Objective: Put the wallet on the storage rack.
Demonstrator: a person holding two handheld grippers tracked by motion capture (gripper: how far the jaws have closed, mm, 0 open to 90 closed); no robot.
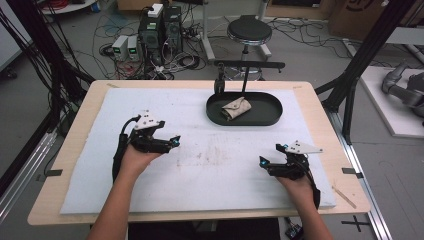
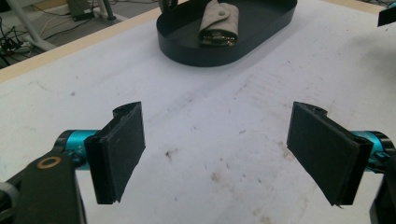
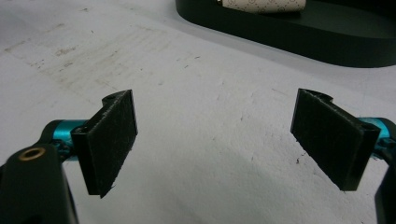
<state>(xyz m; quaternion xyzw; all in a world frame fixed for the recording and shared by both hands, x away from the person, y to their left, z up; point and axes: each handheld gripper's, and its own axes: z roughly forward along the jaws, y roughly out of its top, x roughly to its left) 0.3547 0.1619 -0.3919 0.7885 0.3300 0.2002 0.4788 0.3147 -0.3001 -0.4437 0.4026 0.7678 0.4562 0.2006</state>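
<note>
A black oval tray sits at the far middle of the white mat, and a small beige key pouch lies inside it. The left gripper view has the same pouch in the tray ahead. My left gripper hovers over the mat's left half, open and holding nothing. My right gripper rests low over the mat's right front, also open and holding nothing. The tray's rim lies beyond its jaws, with the pouch's edge at the top.
The stained white mat covers a wooden table. A black stand with a crossbar rises behind the tray. Beyond the table are a stool, computers and floor cables. A black frame post stands at the right.
</note>
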